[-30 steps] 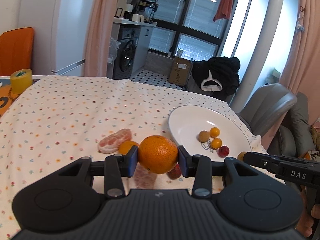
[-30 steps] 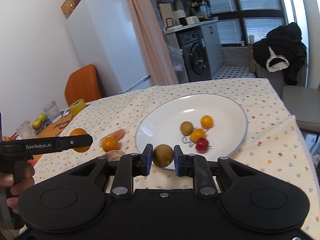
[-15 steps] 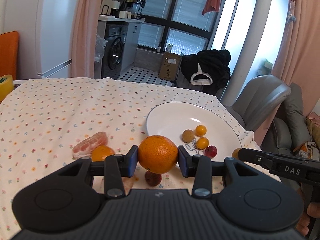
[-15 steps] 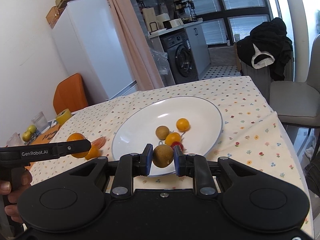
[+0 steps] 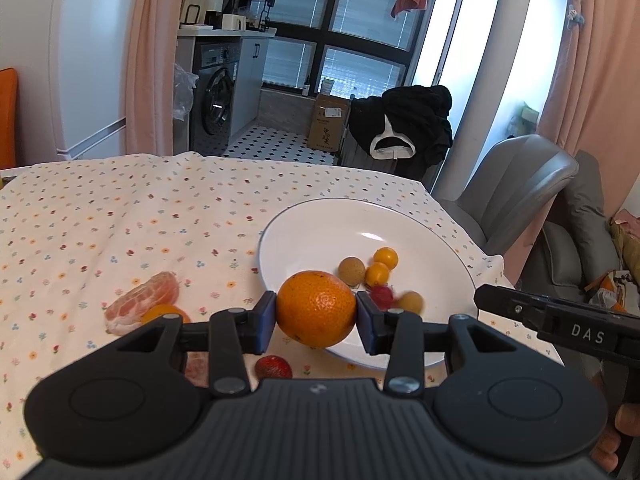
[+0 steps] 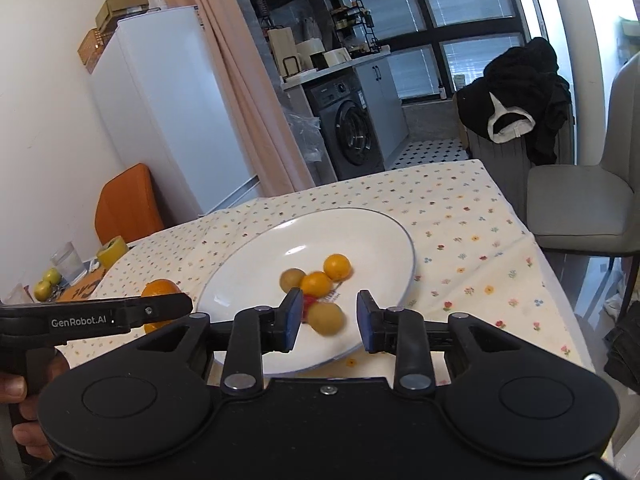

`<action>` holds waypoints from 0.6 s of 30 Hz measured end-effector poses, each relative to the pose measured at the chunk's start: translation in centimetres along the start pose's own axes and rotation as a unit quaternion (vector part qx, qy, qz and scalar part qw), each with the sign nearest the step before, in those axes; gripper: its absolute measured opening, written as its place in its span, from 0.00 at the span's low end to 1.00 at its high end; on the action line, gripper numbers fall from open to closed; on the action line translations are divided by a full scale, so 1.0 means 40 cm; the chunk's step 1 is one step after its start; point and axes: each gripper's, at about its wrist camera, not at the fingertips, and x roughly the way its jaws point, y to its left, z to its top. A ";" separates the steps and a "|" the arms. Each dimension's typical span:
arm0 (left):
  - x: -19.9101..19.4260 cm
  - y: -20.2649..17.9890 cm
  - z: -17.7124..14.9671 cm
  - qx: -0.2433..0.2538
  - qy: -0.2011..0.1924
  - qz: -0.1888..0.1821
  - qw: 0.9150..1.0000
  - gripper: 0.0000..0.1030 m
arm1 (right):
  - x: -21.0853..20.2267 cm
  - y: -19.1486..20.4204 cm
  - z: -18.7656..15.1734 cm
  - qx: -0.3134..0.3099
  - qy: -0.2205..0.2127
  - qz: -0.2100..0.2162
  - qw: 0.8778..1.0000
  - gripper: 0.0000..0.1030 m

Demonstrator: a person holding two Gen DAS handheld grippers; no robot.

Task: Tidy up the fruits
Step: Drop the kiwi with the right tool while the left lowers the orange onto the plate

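Note:
My left gripper [image 5: 316, 322] is shut on a large orange [image 5: 316, 309], held over the near left rim of the white plate [image 5: 320, 232]. My right gripper [image 6: 329, 322] is open over the plate's [image 6: 360, 224] near edge. A brown round fruit [image 6: 326, 317], blurred, lies loose between its fingers on the plate. On the plate sit another brown fruit [image 6: 292, 279], two small orange fruits [image 6: 337, 266] and a red one [image 5: 380, 295]. On the cloth lie a peeled citrus piece [image 5: 144, 300], a small orange [image 5: 162, 313] and a strawberry [image 5: 274, 366].
A flowered tablecloth [image 5: 120, 216] covers the table. A grey chair [image 6: 580, 208] stands at the right edge. At the far left are a glass [image 6: 68, 260], a yellow tape roll [image 6: 112, 250] and green fruits [image 6: 46, 286]. A hand [image 6: 24, 408] holds the left gripper.
My right gripper has opened and let go of the brown fruit, which has dropped onto the plate. My left gripper has carried the orange rightward to the plate's rim.

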 end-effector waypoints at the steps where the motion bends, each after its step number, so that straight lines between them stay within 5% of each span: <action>1: 0.004 -0.002 0.000 0.001 0.001 -0.001 1.000 0.39 | -0.001 -0.002 -0.001 0.001 0.001 -0.001 1.000 0.31; 10: 0.035 -0.030 0.012 0.011 0.009 -0.008 1.000 0.40 | -0.011 -0.001 -0.010 -0.005 0.008 -0.005 1.000 0.40; 18: 0.008 -0.007 0.011 0.009 -0.001 0.020 1.000 0.54 | -0.021 0.012 -0.011 -0.012 0.013 -0.019 1.000 0.55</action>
